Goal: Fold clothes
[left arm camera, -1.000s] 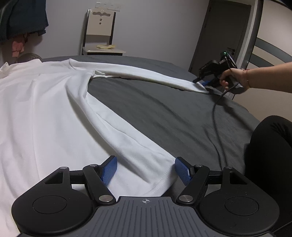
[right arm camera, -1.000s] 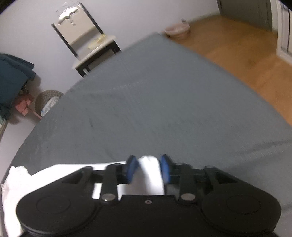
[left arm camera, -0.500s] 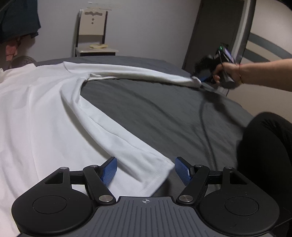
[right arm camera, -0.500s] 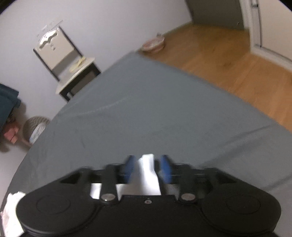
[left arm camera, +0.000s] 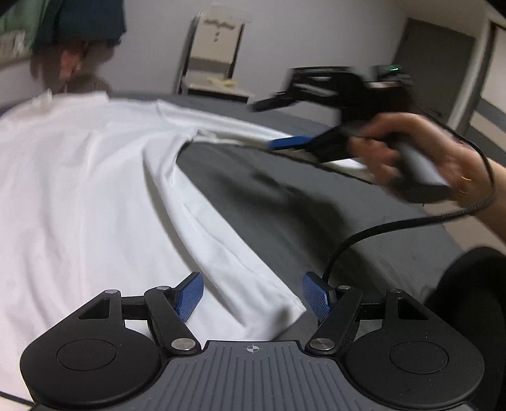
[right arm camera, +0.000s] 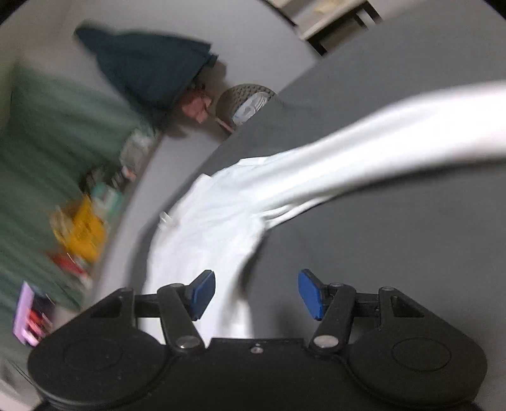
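White cotton fills most of what I'm looking at, so here's the rundown: my left gripper (left arm camera: 251, 297) hangs low over the bed (left arm camera: 284, 202) with its fingers (left arm camera: 189, 295) spread wide, and the hem corner of the white shirt (left arm camera: 79, 189) lies on the sheet between them, not pinched by either pad. That shirt is laid out flat on the dark grey bed, body off to the left side, one long sleeve (left arm camera: 240, 134) stretched away across the sheet toward the right. A bit further out, my right hand (left arm camera: 420, 151) grips the handle of the right gripper (right arm camera: 256, 292), blurry in the left camera, with its black cable (left arm camera: 379, 230) trailing down over the bed. From the right camera its fingers (right arm camera: 311, 294) are opening, nothing clamped, just shirt and grey sheet showing below the gap. Way at the back there's a pale chair (left arm camera: 215, 63) against the wall and some dark clothing (left arm camera: 82, 22) hanging up top left.
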`<act>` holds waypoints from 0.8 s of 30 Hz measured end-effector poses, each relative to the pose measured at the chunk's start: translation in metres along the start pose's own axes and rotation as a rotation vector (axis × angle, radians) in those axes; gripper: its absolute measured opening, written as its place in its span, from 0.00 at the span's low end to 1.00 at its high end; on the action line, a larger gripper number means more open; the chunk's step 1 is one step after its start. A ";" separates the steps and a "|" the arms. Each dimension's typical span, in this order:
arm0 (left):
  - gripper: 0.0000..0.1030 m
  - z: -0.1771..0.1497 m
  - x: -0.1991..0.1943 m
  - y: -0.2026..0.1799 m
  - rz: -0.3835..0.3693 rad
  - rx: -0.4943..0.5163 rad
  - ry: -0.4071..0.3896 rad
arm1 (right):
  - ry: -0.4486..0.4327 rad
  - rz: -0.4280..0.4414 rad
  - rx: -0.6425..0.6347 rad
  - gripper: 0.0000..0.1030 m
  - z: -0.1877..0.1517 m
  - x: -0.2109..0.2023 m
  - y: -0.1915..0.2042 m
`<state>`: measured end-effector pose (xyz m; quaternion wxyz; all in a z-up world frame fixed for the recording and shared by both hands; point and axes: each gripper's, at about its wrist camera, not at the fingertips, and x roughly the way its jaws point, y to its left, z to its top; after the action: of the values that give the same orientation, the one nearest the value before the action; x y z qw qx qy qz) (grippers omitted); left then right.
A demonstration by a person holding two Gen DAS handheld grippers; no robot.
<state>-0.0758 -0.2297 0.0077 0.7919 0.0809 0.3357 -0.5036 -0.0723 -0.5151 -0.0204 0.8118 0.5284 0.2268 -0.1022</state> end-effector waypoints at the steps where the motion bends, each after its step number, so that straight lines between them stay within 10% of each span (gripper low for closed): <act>1: 0.69 -0.001 -0.006 -0.008 0.036 0.093 -0.002 | 0.001 0.068 0.034 0.56 -0.001 0.004 -0.001; 8: 0.69 -0.034 -0.007 -0.058 0.321 0.764 0.002 | 0.011 0.450 -0.132 0.75 0.020 -0.049 0.016; 12: 0.69 -0.033 -0.016 -0.067 0.213 0.888 0.008 | -0.121 0.577 -0.099 0.79 0.039 -0.081 -0.001; 15: 0.69 -0.020 -0.011 -0.074 0.278 0.800 0.006 | -0.137 0.506 -0.075 0.80 0.041 -0.081 -0.007; 24: 0.69 -0.046 0.029 -0.126 0.400 1.145 0.061 | -0.028 0.343 -0.057 0.80 0.027 -0.032 -0.006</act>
<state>-0.1964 -0.2905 -0.0186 0.6920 0.5697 0.0122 -0.4432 -0.0960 -0.5439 -0.0007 0.8351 0.5345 0.1248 0.0368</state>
